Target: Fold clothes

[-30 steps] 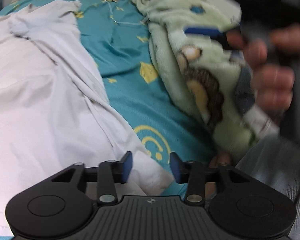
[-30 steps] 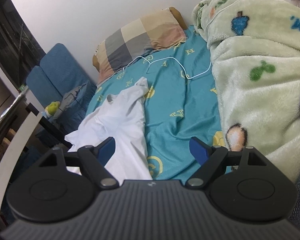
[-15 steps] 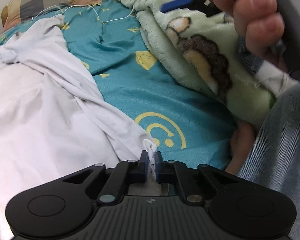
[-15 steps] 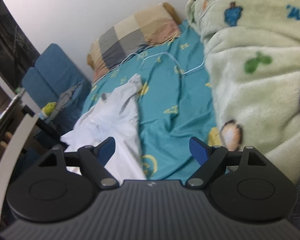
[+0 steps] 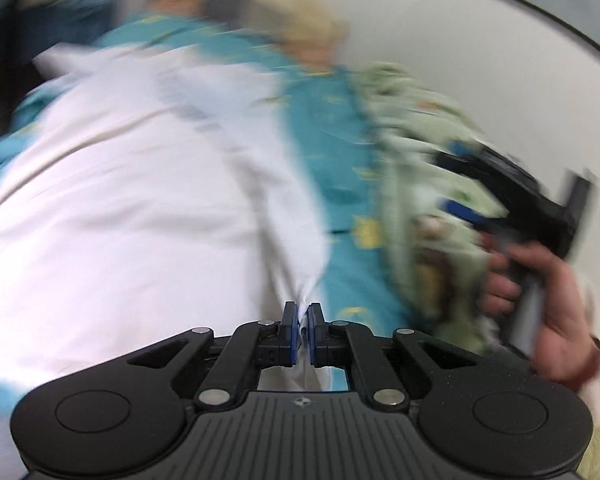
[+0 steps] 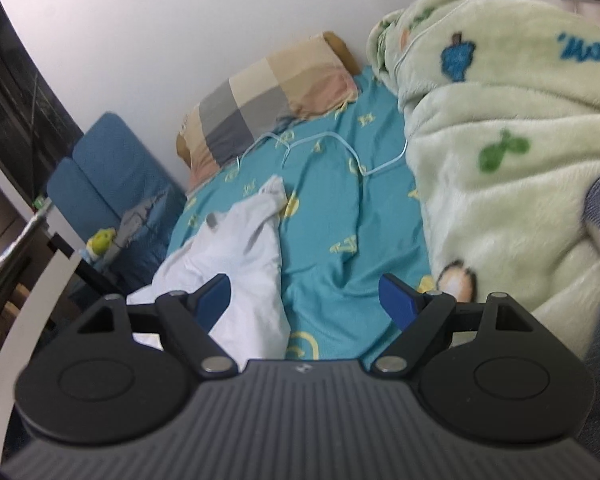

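Left gripper [image 5: 303, 320] pinches a fold of the crumpled white cotton garment [image 5: 140, 208]; right gripper [image 6: 305, 300] stands wide with nothing between its blue pads.

The garment lies spread on the teal bedsheet with yellow letters and smiley faces [image 6: 340, 208], its near edge drawn up into a peak between the left tool's closed pads. Beside it on the right lies a pale green fleece blanket with cartoon prints [image 6: 500, 160]; a checked beige and grey pillow [image 6: 268, 100] rests at the head of the bed. The left wrist view is blurred, yet shows a hand [image 5: 548, 304] gripping the right tool.
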Action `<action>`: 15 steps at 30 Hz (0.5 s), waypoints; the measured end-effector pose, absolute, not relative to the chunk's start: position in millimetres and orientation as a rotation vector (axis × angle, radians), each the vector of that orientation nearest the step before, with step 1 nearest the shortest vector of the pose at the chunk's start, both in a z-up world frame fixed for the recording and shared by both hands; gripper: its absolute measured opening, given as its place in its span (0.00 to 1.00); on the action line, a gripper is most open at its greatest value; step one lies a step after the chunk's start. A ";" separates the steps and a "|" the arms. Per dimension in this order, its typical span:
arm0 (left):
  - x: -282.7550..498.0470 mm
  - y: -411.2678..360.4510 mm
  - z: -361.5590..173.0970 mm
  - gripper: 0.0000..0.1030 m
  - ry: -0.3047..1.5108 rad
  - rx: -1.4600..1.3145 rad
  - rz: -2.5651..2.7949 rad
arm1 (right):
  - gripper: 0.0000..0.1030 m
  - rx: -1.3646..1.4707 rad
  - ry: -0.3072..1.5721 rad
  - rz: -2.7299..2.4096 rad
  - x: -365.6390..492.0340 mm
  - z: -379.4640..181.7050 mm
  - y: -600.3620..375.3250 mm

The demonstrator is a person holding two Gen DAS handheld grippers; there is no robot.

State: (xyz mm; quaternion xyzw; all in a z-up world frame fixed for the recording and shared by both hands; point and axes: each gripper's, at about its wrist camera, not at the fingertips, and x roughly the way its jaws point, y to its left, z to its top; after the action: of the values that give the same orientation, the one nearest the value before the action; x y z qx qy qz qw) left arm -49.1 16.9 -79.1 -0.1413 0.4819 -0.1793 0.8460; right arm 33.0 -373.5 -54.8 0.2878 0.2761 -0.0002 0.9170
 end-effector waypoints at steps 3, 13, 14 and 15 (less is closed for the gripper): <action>-40.9 37.1 -99.7 0.06 1.140 -0.249 -0.226 | 0.80 0.576 0.586 0.016 36.8 -56.1 -367.0; -41.8 13.1 -90.2 0.40 1.149 -0.135 -0.241 | 0.80 0.636 0.675 0.081 50.8 -69.3 -364.4; -44.5 9.8 -86.2 0.43 1.124 -0.127 -0.255 | 0.80 0.658 0.686 0.092 56.3 -68.6 -364.3; -47.1 6.6 -82.1 0.45 1.099 -0.120 -0.269 | 0.81 0.681 0.696 0.106 62.5 -67.4 -364.1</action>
State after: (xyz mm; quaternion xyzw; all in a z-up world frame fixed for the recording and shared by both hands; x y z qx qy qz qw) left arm -47.1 6.6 -82.1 -0.0570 0.5202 -0.1271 0.8426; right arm 62.5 -364.1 -67.4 0.3272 0.3341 0.0507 0.8825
